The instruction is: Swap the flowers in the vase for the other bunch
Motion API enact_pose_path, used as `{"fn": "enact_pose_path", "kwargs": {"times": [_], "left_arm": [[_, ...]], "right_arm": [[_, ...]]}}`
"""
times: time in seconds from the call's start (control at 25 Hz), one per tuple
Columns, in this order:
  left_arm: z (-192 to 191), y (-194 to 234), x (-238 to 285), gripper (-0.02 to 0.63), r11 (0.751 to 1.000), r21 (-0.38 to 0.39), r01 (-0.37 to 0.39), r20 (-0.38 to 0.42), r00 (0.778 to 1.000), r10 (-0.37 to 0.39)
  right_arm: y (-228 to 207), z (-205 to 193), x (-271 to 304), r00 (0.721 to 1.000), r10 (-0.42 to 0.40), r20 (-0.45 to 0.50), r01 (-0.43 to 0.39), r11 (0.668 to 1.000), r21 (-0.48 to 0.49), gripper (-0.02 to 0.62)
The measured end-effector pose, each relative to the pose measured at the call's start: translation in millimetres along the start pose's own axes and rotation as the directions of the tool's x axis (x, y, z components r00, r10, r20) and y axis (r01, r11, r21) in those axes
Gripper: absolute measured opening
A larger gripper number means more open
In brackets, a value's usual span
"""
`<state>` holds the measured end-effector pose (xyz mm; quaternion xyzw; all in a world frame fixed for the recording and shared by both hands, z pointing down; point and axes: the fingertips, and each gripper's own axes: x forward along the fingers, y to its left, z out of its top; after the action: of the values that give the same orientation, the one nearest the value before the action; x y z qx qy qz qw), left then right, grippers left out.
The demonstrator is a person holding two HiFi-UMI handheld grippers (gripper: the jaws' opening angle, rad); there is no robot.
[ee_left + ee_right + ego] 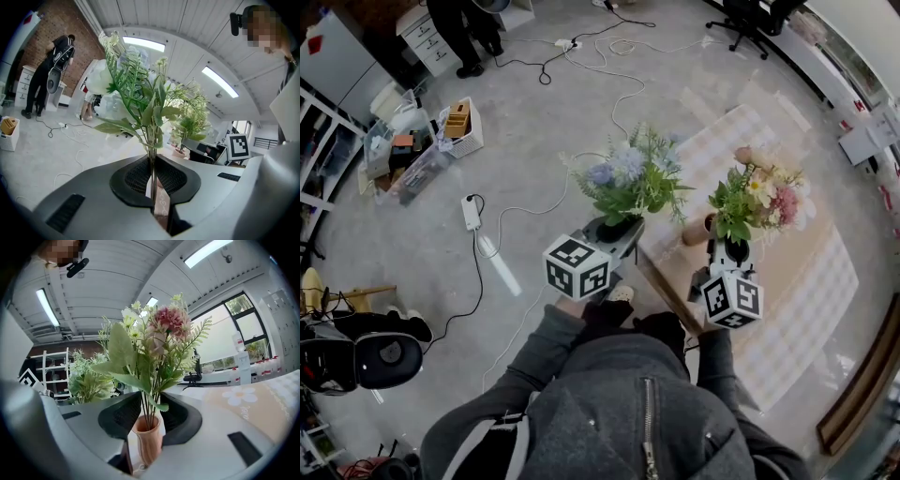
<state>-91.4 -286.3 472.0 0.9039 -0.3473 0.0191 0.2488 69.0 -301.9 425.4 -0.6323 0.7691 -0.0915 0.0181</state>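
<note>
- Step in hand: the swap has not yet been made. The vase point(147, 446) holds the pink bunch point(154, 348), stems down in its neck.
- The right gripper point(149, 427) is closed on the vase, one jaw against each side, and the vase is upright. Whether its base rests on the surface cannot be told.
- The left gripper point(153, 187) is clamped on the stems of the blue and white bunch point(628, 178), heads up. This bunch is over the floor point(534, 122), just beside the near corner of the surface point(806, 291).
- Judgement: both grippers are occupied. The next move calls for freeing one of them, most likely by laying the blue and white bunch down, then drawing the pink bunch straight up while the vase is steadied.
- Surface: covered by a pale checked cloth point(741, 131) with flower prints.
- Room: grey floor with loose cables point(581, 52), a power strip point(471, 212) and a white basket point(461, 127). A person point(469, 33) stands at the far side, and an office chair point(750, 19) is beyond the surface.
</note>
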Motion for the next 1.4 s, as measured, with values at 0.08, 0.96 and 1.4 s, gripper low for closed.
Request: {"fn": "enact_pose_path", "kwargs": {"times": [0.08, 0.96, 1.4], "left_arm": [[-1, -2, 0, 0.032, 1.0, -0.001, 0.001, -0.001, 1.0, -0.001], [2, -18, 8, 0.032, 1.0, 0.005, 0.005, 0.018, 1.0, -0.005], [10, -30, 21, 0.032, 0.999, 0.041, -0.028, 0.078, 0.997, 0.025]], "right_arm": [[0, 0, -1, 1.0, 0.006, -0.006, -0.006, 1.0, -0.002, 0.091], [-10, -1, -23, 1.0, 0.003, -0.004, -0.002, 0.998, 0.062, 0.098], [-32, -4, -56, 0.999, -0.035, 0.002, 0.034, 0.992, 0.124, 0.068]]}}
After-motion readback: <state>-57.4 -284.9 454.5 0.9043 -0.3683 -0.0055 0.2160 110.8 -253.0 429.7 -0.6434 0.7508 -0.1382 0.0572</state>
